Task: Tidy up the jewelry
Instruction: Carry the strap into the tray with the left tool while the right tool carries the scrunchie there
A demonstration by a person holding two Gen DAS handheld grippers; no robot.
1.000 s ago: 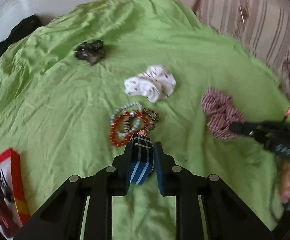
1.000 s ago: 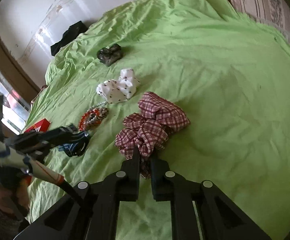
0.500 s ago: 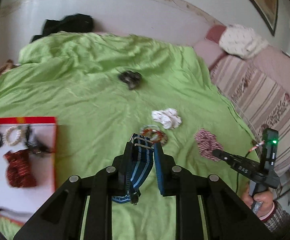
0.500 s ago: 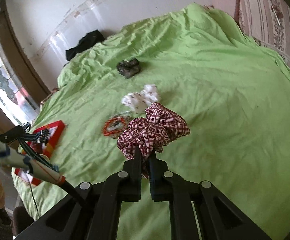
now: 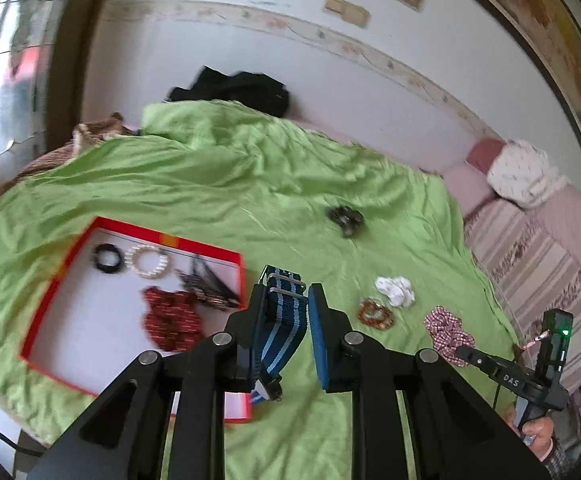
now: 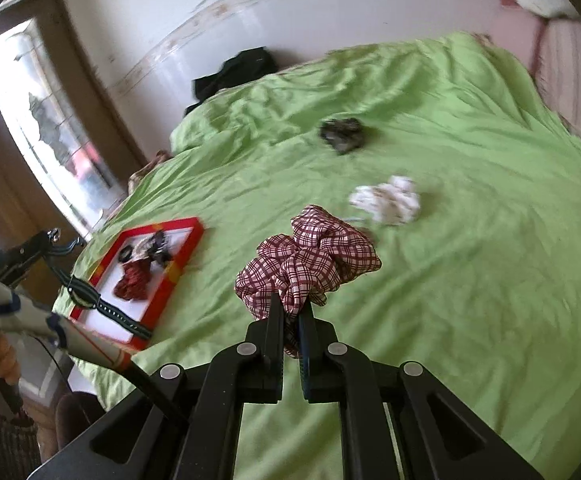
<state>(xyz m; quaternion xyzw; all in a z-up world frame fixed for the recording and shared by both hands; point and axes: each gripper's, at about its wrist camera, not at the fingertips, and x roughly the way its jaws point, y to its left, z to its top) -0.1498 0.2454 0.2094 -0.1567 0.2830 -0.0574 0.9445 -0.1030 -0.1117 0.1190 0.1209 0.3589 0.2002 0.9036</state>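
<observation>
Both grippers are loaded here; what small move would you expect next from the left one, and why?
Probably a short carry over the red-rimmed box, then a release. The left gripper holds a blue striped watch strap hanging just beside the box's right edge, and a bracelet and scrunchie already lie inside. The right gripper, clamping the plaid scrunchie, is farther off.

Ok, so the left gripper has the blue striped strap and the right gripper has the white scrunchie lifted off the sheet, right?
Not quite. The right gripper holds the red plaid scrunchie; the white scrunchie lies on the green sheet, as the right wrist view shows. The left gripper does hold the blue striped strap.
</observation>
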